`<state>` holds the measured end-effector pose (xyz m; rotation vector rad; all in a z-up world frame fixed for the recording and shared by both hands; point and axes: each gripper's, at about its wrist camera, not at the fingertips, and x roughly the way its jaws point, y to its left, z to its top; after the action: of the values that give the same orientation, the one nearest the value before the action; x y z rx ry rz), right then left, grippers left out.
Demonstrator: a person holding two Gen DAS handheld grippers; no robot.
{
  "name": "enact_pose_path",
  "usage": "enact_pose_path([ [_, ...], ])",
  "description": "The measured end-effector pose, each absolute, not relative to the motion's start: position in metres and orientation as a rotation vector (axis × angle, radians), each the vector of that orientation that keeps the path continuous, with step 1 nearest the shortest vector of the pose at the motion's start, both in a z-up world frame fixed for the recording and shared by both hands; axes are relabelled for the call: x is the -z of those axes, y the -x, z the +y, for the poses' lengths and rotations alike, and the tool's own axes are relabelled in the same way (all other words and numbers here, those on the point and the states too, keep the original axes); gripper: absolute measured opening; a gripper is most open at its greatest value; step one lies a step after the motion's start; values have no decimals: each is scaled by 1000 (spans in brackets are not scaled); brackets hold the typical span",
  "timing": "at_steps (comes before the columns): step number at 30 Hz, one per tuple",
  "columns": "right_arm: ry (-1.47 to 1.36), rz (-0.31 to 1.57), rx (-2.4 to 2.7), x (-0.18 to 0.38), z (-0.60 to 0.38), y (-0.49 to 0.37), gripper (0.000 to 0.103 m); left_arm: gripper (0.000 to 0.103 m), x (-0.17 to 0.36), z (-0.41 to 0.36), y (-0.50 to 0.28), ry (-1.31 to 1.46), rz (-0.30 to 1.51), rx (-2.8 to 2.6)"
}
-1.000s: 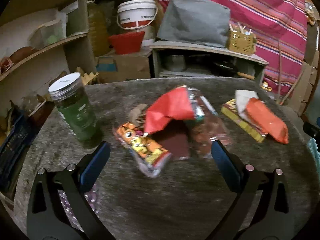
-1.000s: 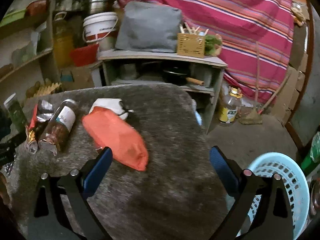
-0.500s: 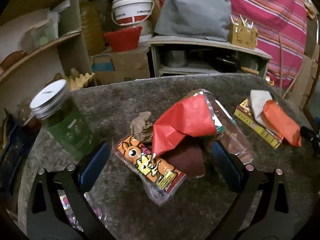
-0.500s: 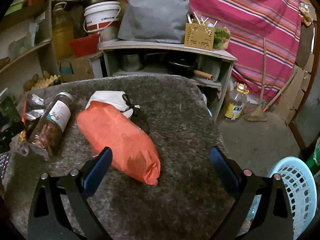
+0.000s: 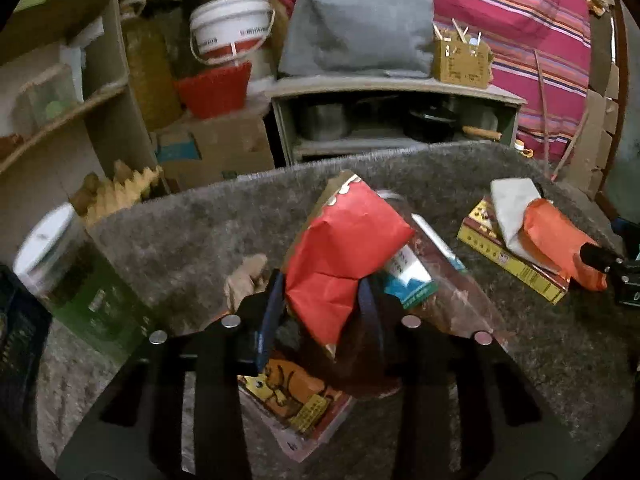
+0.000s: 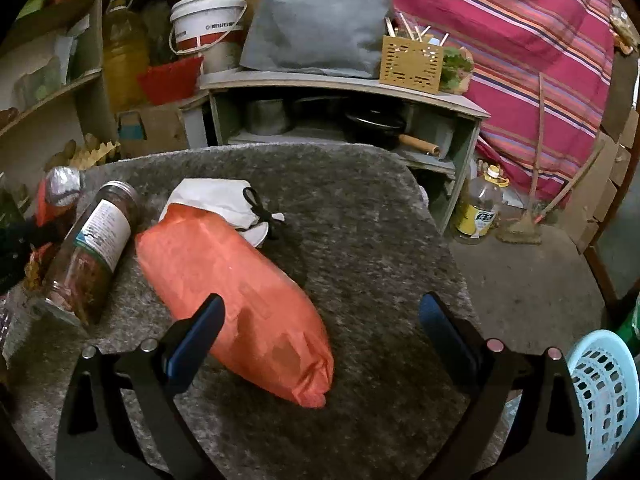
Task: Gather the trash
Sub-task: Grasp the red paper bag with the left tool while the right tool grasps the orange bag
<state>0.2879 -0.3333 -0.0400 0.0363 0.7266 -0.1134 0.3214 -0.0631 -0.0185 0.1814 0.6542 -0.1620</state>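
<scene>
Red wrapper (image 5: 340, 256) between closing left tongs (image 5: 322, 300).

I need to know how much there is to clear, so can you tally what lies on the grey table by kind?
Jars: 2, the green jar and the lying jar
Wrappers and packets: 3, red wrapper, orange packet, cartoon packet
Boxes: 1, yellow box
White pouches: 1
Crumpled brown paper: 1
Total: 8

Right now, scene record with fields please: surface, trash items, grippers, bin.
surface: grey fuzzy mat
left gripper: jaws closing, red folded paper wrapper between them
right gripper: open, over orange plastic bag
other items: clear jar lying on its side; orange cartoon snack packet
bin: light blue plastic basket, right of mat
</scene>
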Motion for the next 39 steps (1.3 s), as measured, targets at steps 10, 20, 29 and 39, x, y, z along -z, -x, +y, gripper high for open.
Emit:
enact_pose_path([
  [10, 4, 771, 102, 50, -327, -293, 96, 33, 5, -39, -312, -89, 634, 119],
  [20, -3, 775, 28, 51, -321, -284, 47, 33, 9, -46, -295, -131, 629, 122],
  [29, 11, 768, 18, 49, -319, -276, 21, 33, 11, -47, -289, -134, 634, 112],
  [39, -12, 703, 21, 30, -327, -256, 12, 32, 6, -44, -279, -125, 624, 100],
])
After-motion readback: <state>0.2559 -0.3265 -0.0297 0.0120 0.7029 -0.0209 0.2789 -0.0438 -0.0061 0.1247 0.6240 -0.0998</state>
